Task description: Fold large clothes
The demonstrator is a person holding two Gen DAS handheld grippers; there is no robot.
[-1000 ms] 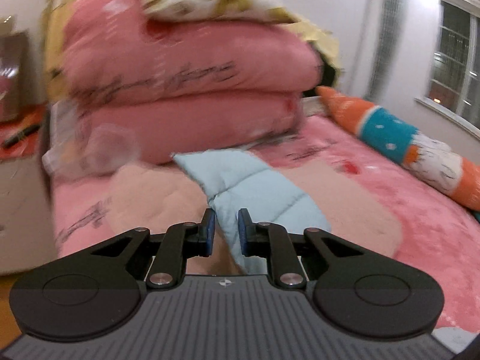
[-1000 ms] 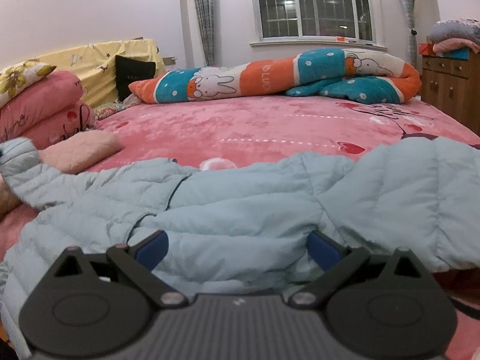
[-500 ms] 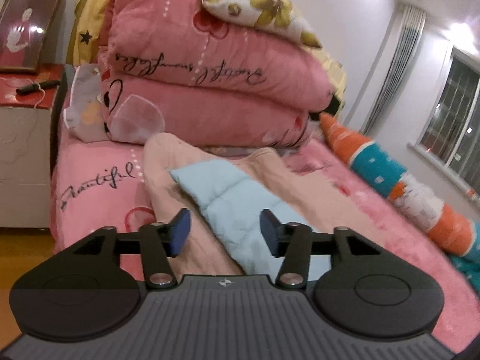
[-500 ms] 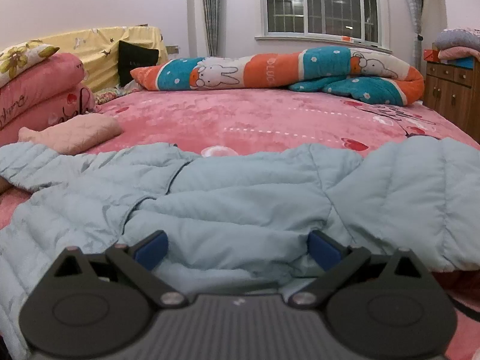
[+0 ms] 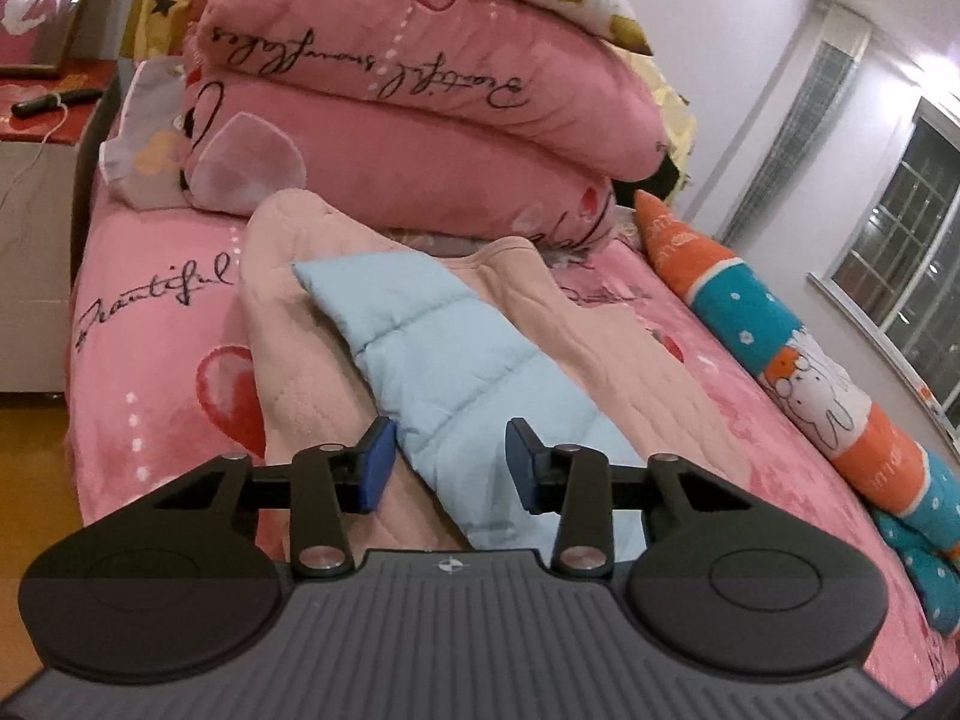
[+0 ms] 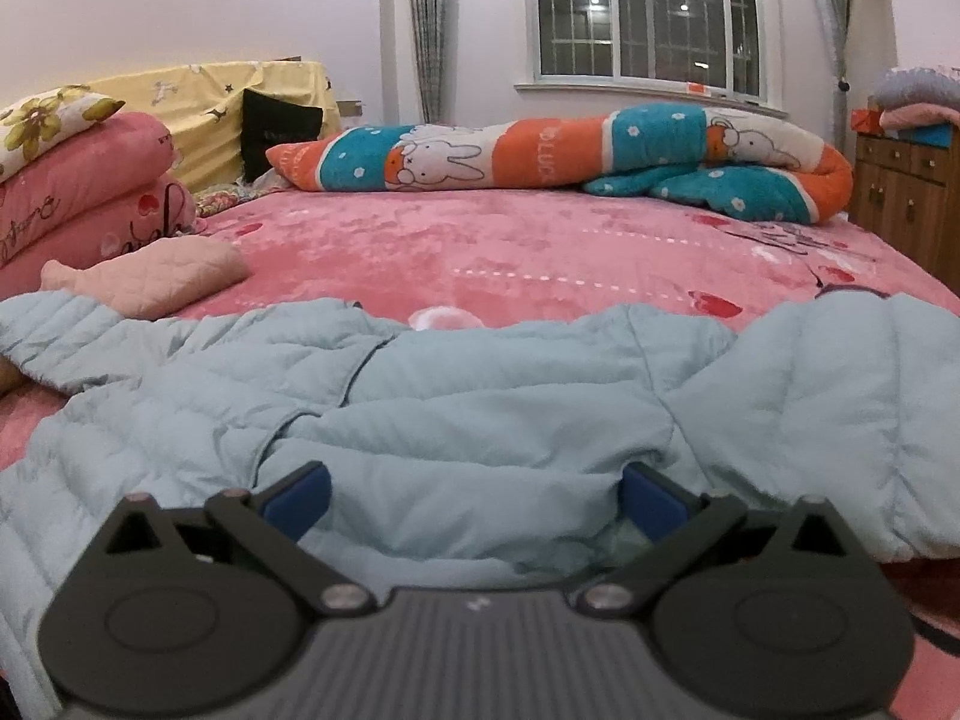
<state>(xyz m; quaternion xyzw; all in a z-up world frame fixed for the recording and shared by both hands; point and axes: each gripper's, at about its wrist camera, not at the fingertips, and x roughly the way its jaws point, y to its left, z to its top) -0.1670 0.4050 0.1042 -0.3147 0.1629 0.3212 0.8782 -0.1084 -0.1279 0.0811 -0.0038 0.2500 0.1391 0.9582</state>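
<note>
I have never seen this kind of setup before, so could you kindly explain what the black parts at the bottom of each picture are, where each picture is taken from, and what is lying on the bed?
No robot arm is involved: a person holds a two-finger gripper in each hand, and a fisheye camera on each looks forward along its fingers. The black shapes with blue pads are those grippers.

The left wrist view shows the left gripper over one sleeve of a light blue puffer jacket, which lies across a folded peach quilted blanket. Its jaws are closing with the sleeve between them, but the pads do not yet press on it.

The right wrist view shows the right gripper, jaws wide open, over the jacket's body, holding nothing.

The jacket is spread on a pink bed cover. Stacked pink quilts and a long rabbit-print bolster also lie on the bed.
</note>
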